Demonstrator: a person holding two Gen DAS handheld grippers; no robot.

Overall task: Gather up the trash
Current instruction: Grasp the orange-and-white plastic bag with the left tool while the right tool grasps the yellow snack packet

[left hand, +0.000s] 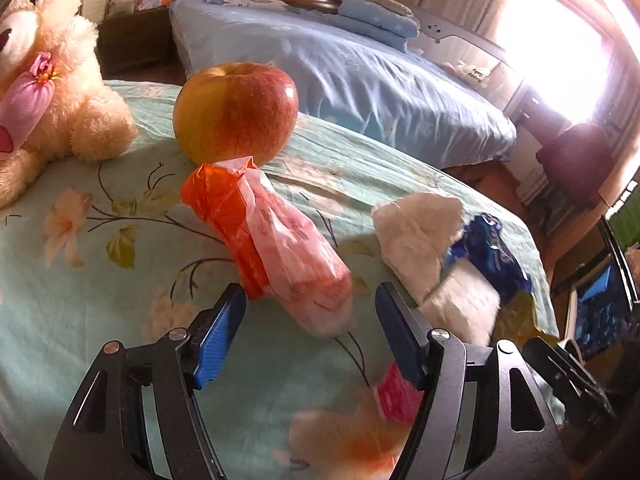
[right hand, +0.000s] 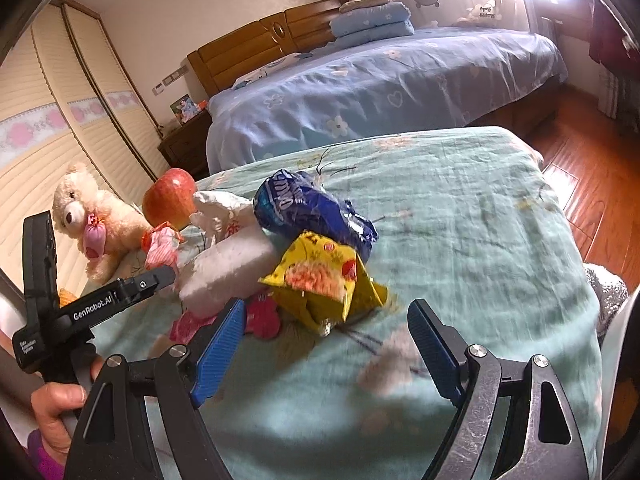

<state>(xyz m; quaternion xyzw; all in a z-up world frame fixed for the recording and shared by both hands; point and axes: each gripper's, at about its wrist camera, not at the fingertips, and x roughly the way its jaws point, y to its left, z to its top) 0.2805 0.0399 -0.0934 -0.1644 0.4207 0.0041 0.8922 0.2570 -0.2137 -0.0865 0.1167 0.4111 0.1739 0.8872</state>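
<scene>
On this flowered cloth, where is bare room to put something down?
Free: the wide stretch of the flowered cloth right of the blue wrapper and yellow wrapper. Crowded: from the teddy bear and apple to those wrappers, with white tissue between.

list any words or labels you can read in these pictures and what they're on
"GenRobot.AI": white print on the black arm of the left gripper, seen from the right wrist view.
Small white print on that gripper's handle: too small to read.
White lettering on the blue wrapper: crumpled and blurred, unreadable.
Letters on the yellow wrapper: blurred, unreadable.
Faint red print on the pink plastic bag: unreadable.
Writing on the far headboard: too small to read.
</scene>
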